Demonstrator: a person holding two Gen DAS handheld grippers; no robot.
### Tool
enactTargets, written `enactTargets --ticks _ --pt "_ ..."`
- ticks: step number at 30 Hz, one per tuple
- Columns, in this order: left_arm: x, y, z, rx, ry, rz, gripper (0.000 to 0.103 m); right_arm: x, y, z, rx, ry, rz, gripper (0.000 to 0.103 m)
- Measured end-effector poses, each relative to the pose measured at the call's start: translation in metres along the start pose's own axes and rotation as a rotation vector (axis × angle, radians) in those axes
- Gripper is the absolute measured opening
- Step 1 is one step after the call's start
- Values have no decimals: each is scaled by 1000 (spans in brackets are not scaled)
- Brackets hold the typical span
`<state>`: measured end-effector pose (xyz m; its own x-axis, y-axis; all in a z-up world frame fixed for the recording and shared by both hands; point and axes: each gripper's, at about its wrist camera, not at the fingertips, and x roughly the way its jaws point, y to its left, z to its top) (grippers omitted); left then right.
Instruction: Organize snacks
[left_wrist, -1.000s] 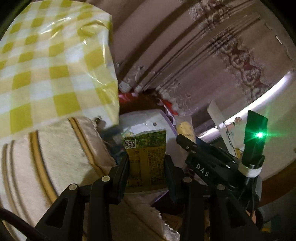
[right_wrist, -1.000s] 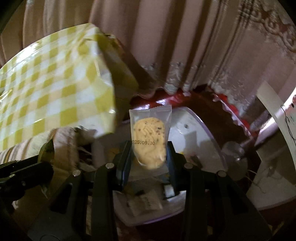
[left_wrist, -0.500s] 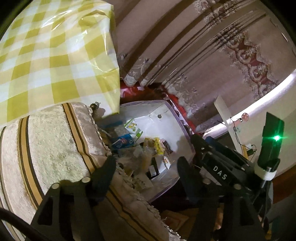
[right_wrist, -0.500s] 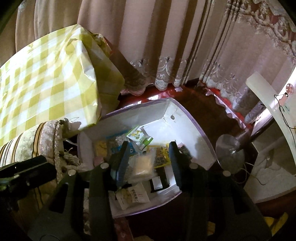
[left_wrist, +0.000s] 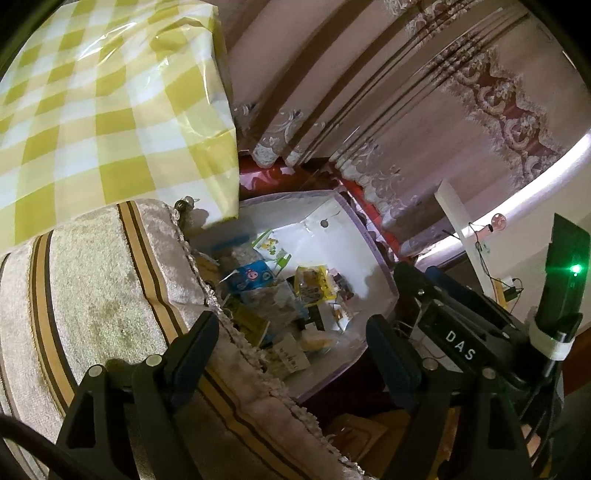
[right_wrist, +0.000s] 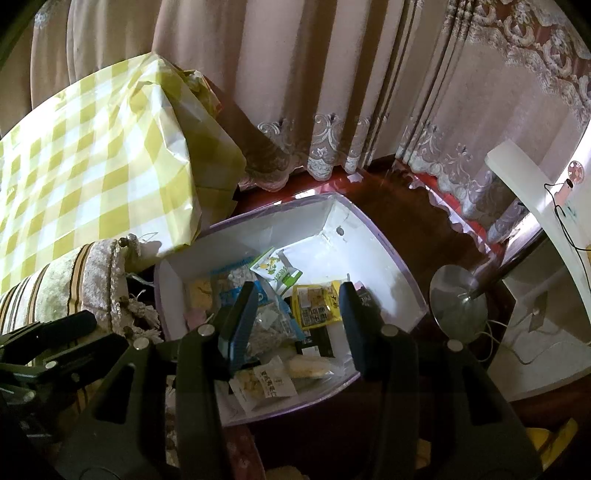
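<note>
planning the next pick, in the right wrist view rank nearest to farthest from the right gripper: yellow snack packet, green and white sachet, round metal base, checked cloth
1. yellow snack packet, in the box, between the open jaws of the right gripper.
2. green and white sachet, deeper in the box.
3. round metal base, on the floor, right of the box.
4. checked cloth, far left.

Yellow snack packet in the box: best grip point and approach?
Take the yellow packet by its upper sealed edge, coming from above with the right gripper, whose fingers are open over it. It lies flat, face up on other packets, so a flat seam is likely easier to pinch than the body.
</note>
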<state>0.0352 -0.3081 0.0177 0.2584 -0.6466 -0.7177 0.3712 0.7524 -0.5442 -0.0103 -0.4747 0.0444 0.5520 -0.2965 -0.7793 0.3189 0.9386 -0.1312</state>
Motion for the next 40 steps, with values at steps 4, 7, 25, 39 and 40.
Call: enactTargets --ticks 4,7,25,39,40 --pt "0 2 0 -10 0 -6 82 -1 -1 -1 2 0 2 49" --pt "0 2 0 -15 0 -8 82 -1 -1 -1 4 1 3 50" --pt "4 0 1 -7 33 18 84 -1 -1 -1 7 5 5 50" --pt "0 -6 1 48 6 -7 90 -3 2 -6 20 14 12 50" --pt "-4 -8 2 59 -6 -26 99 -5 4 -6 18 13 17 50"
